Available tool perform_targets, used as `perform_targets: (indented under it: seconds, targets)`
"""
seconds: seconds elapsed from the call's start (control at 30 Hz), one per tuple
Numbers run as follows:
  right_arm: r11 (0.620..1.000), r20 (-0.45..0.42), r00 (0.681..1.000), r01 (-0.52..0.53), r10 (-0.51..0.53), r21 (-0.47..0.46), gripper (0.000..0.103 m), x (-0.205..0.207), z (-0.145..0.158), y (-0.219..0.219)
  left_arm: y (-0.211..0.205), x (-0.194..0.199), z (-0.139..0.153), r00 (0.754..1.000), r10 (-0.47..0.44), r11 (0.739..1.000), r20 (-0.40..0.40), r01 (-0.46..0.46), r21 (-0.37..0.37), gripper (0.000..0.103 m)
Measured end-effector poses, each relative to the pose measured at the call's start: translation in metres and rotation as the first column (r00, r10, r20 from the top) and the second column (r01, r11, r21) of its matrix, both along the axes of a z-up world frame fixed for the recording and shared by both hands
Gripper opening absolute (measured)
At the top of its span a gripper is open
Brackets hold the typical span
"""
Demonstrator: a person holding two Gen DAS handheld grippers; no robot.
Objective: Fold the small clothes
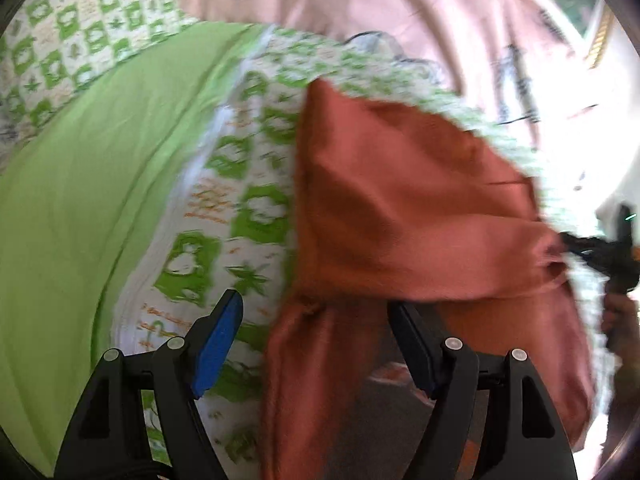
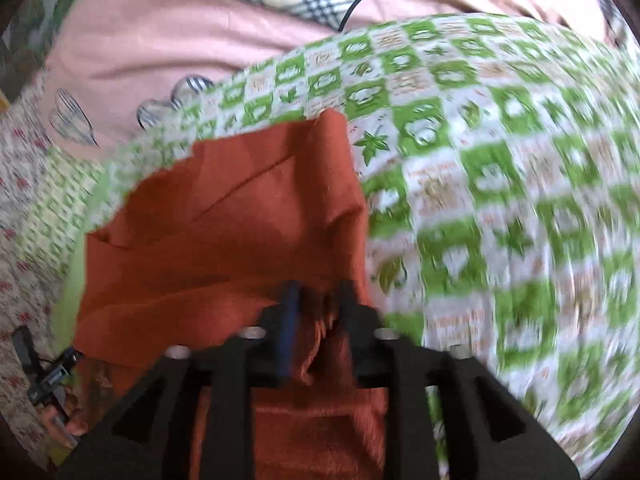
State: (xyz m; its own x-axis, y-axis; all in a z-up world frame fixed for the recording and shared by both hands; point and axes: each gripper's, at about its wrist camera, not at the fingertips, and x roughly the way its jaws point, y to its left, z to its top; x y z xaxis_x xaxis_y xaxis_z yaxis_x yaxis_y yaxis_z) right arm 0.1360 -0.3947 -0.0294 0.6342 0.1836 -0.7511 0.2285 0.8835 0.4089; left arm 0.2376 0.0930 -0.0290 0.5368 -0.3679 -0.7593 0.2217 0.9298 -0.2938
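Rust-orange garment (image 1: 400,208) is only partway folded so far: one flap's doubled over, but it's bunched and lifted off the green-checked bedspread (image 2: 500,184), nothing squared up yet. Right claw (image 2: 316,312) looks pinched on a gathered edge of it. Left claw (image 1: 316,320) is spread apart, one finger under the fabric, gripping nothing. Count: one garment, two claws, one bedspread, pink blanket (image 2: 160,40) behind.

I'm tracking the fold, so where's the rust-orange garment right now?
The rust-orange garment lies on the green-patterned sheet, one bunched end between the right gripper's fingers, its other end under the open left gripper.
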Motion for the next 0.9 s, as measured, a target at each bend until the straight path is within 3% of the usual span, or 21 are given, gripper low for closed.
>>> perform_targets:
  seconds: [0.1,0.23,0.33,0.47,0.53,0.6,0.63,0.67,0.73,0.8,0.87,0.9]
  targets:
    - [1.0,0.055,0.998,0.023,-0.024,0.015,0.048,-0.027,0.006,-0.002,0.006,0.0,0.021,0.999,-0.036,0.995,0.041,0.039,-0.09,0.079]
    - [0.999,0.081,0.996,-0.024,0.022,0.031,0.048,-0.025,0.005,0.01,-0.003,0.039,0.031,0.999,-0.002,0.998,0.036,0.004,-0.065,0.082]
    - [0.999,0.056,0.997,-0.05,0.049,0.014,0.048,-0.008,-0.002,0.023,-0.02,0.082,0.019,1.0,0.01,1.0,-0.017,-0.01,-0.027,0.082]
    - [0.999,-0.012,0.999,-0.037,0.037,0.012,0.047,0.009,-0.024,0.029,-0.038,0.131,-0.006,0.992,-0.018,0.999,-0.128,0.012,-0.045,0.082]
    - [0.997,0.002,0.998,-0.059,0.059,0.044,0.011,0.009,-0.025,0.03,-0.049,0.146,-0.022,0.985,-0.024,1.0,-0.174,0.024,-0.006,0.081]
    - [0.995,0.041,0.997,-0.072,0.069,0.069,0.01,0.006,-0.015,0.03,-0.058,0.145,-0.02,0.994,-0.013,0.998,-0.108,0.02,0.061,0.063]
    - [0.996,0.073,0.994,-0.082,0.079,0.044,0.01,0.002,-0.002,0.031,-0.06,0.144,-0.018,0.996,-0.02,0.997,-0.09,0.027,0.072,0.04]
    - [0.995,0.126,0.988,-0.097,0.093,0.025,0.01,-0.005,0.016,0.033,-0.059,0.143,-0.015,0.996,-0.022,0.998,-0.083,0.026,0.053,0.025]
    - [0.993,0.215,0.97,-0.119,0.113,0.018,0.01,-0.017,0.042,0.032,-0.05,0.141,-0.012,0.998,0.015,0.999,-0.066,-0.013,0.03,0.016]
    - [0.992,0.22,0.967,-0.126,0.125,-0.011,0.01,-0.015,0.043,0.028,-0.04,0.141,-0.012,0.997,0.066,0.998,-0.047,-0.066,0.01,0.015]
    - [0.995,0.053,0.995,-0.092,0.09,0.04,0.01,0.001,0.006,0.016,-0.035,0.141,-0.016,0.994,0.1,0.995,-0.048,-0.102,-0.026,0.013]
    - [0.994,0.012,0.995,-0.095,0.094,0.051,0.01,0.004,-0.006,0.016,-0.035,0.14,-0.015,0.993,0.106,0.994,-0.043,-0.107,-0.018,0.013]
